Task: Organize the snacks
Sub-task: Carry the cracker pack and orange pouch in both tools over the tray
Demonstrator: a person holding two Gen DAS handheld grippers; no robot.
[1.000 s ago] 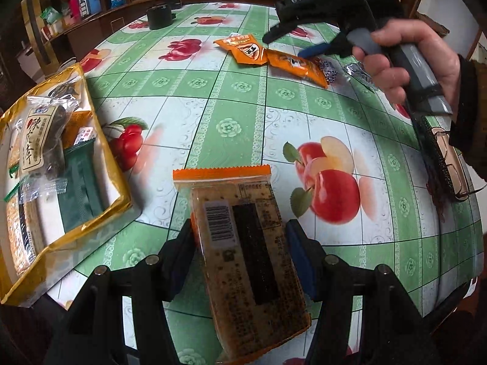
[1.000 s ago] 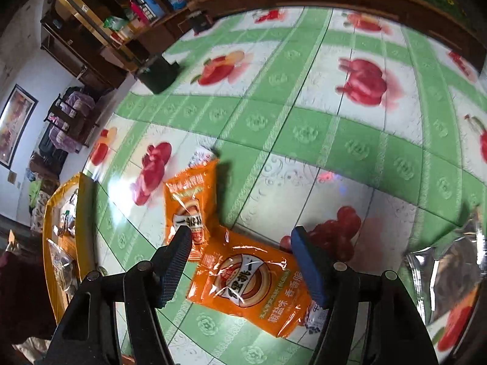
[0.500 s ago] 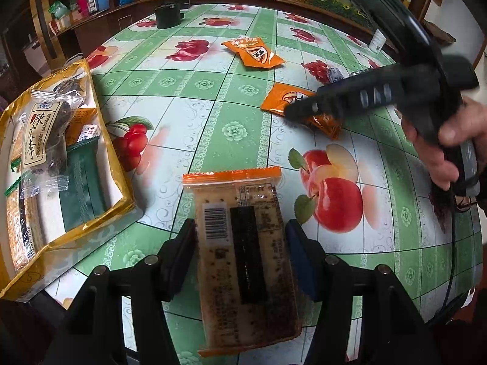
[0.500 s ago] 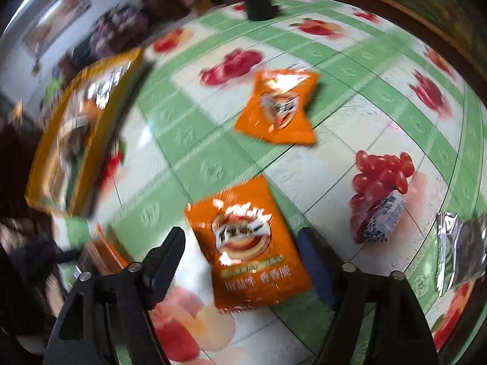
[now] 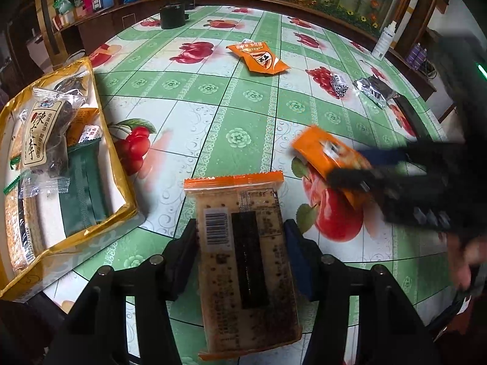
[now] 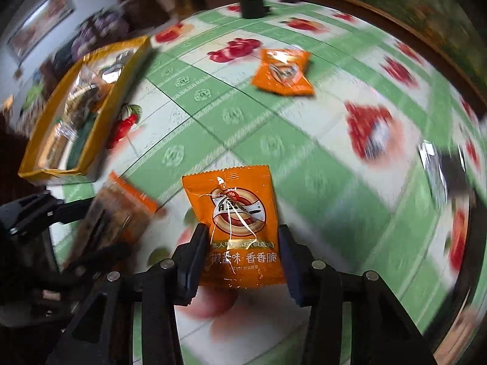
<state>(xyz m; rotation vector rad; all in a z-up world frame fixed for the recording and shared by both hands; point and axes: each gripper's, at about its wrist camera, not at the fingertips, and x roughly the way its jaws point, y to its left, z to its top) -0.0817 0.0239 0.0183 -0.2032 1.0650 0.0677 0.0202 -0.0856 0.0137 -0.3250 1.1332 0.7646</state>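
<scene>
A long cracker pack (image 5: 243, 258) with orange ends stands between the pads of my left gripper (image 5: 240, 237), whose jaws are closing and press its sides; it hovers over the table's near edge. My right gripper (image 6: 240, 243) is closing on a small orange snack packet (image 6: 240, 213), held by its lower half above the tablecloth. In the left wrist view that packet (image 5: 325, 152) and the right gripper (image 5: 350, 167) appear blurred at the right. The gold tray (image 5: 124, 194) with several snacks lies at the left; the right wrist view shows this tray (image 6: 103, 115) at the far left.
A second orange packet (image 5: 258, 57) lies farther back on the green fruit-print tablecloth. A small wrapped candy (image 5: 339, 85) and a silver packet (image 5: 374, 89) sit at the right. A black cup (image 5: 172, 15) and a white bottle (image 5: 385, 41) stand near the far edge.
My right gripper closed on the nearer orange packet, lifted it and carried it toward the left gripper and tray. The left gripper stayed in place with the cracker pack.
</scene>
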